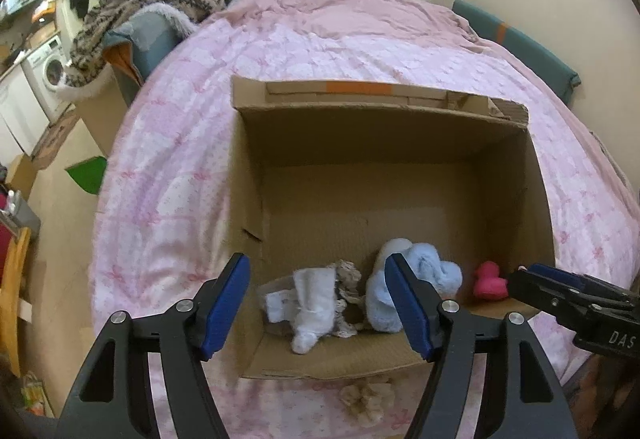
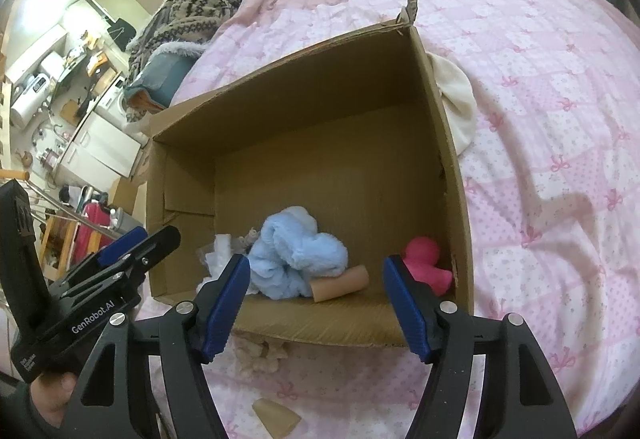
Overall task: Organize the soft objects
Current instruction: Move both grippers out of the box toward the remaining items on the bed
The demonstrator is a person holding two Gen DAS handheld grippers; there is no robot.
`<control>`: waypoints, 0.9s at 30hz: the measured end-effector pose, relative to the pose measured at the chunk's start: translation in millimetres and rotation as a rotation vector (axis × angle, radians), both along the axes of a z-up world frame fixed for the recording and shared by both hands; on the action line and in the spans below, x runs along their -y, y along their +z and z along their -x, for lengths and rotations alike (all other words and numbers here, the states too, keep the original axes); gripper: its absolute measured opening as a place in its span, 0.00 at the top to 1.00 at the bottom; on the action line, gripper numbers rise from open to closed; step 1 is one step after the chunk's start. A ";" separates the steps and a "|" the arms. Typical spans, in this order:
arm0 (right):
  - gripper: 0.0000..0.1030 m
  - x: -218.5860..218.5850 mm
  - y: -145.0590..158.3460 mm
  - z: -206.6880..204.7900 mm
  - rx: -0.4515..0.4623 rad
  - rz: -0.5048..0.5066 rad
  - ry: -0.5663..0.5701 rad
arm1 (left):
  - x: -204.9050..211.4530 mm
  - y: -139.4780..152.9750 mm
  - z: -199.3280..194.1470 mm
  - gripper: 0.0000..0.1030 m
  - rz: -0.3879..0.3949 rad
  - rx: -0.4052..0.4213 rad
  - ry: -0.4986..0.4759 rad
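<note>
Pink bedspread (image 1: pixel 168 167) bears cardboard box (image 1: pixel 384 143); both grippers gape empty.

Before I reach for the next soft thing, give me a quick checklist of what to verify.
1. Left tongs open and holding nothing: ok.
2. Right tongs open and holding nothing: ok.
3. Cardboard box open on top, with bare floor left inside: ok.
4. Items already inside, namely the light blue plush cloth, pink plush toy, white cloth and tan roll: ok.
5. Items outside the box, namely the beige fluffy piece, tan piece and cream cloth: not ok.
6. Whether the beige piece is caught under the box edge: cannot tell.
</note>
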State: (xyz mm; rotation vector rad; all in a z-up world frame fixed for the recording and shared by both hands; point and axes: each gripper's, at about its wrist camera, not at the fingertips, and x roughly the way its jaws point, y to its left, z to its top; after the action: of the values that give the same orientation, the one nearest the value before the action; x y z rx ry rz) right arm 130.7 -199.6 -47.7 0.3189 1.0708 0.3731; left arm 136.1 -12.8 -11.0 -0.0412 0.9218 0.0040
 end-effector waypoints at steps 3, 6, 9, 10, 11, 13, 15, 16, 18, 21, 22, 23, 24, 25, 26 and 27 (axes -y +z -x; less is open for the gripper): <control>0.29 3.6 2.3 5.1 -0.001 -0.015 -0.007 | -9.9 8.7 5.5 0.35 0.042 0.008 0.016; 0.29 6.3 7.1 11.3 0.006 -0.026 -0.014 | -14.5 16.3 12.9 0.35 0.066 0.007 0.011; 0.29 9.4 12.0 19.1 0.014 -0.030 -0.015 | -16.5 19.8 23.3 0.35 0.038 0.014 0.018; 0.29 10.6 13.2 21.7 0.017 -0.030 -0.015 | -17.8 19.5 26.8 0.35 0.032 0.010 0.026; 0.29 11.0 14.4 24.6 0.020 -0.026 -0.014 | -19.9 18.4 30.2 0.35 0.037 0.001 0.033; 0.29 10.4 15.7 28.1 0.022 -0.014 -0.011 | -22.6 16.6 34.5 0.35 0.049 -0.015 0.037; 0.29 9.5 14.9 31.0 0.016 -0.002 -0.015 | -25.4 17.5 38.1 0.35 0.054 -0.015 0.036; 0.29 9.7 13.3 32.8 0.008 0.000 -0.018 | -26.4 18.8 40.8 0.35 0.049 -0.012 0.039; 0.29 9.8 10.7 38.0 0.000 -0.001 -0.021 | -28.3 20.0 47.1 0.35 0.034 -0.008 0.044; 0.29 7.1 10.6 45.5 0.000 0.007 -0.011 | -30.6 18.2 55.1 0.35 0.038 -0.019 0.050; 0.29 5.9 9.9 48.1 -0.001 0.013 -0.007 | -32.3 16.5 58.6 0.35 0.041 -0.028 0.053; 0.29 4.5 9.0 50.3 -0.003 0.014 -0.001 | -32.8 15.5 60.2 0.35 0.042 -0.034 0.055; 0.29 2.9 8.0 52.3 -0.008 0.015 0.006 | -33.9 14.3 62.4 0.35 0.042 -0.042 0.058; 0.29 0.8 7.2 53.7 -0.014 0.017 0.015 | -34.7 13.6 64.4 0.35 0.044 -0.049 0.061; 0.29 -1.6 5.7 55.5 -0.021 0.019 0.026 | -35.5 13.0 65.3 0.35 0.046 -0.053 0.063; 0.29 -3.3 4.9 57.4 -0.023 0.022 0.034 | -36.6 12.2 67.1 0.35 0.050 -0.057 0.068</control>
State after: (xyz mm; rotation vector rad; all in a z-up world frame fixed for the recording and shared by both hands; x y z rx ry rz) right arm 73.4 -196.3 -42.8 0.2862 1.1037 0.3884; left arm 69.0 23.9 1.2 -0.1196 0.9770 0.0450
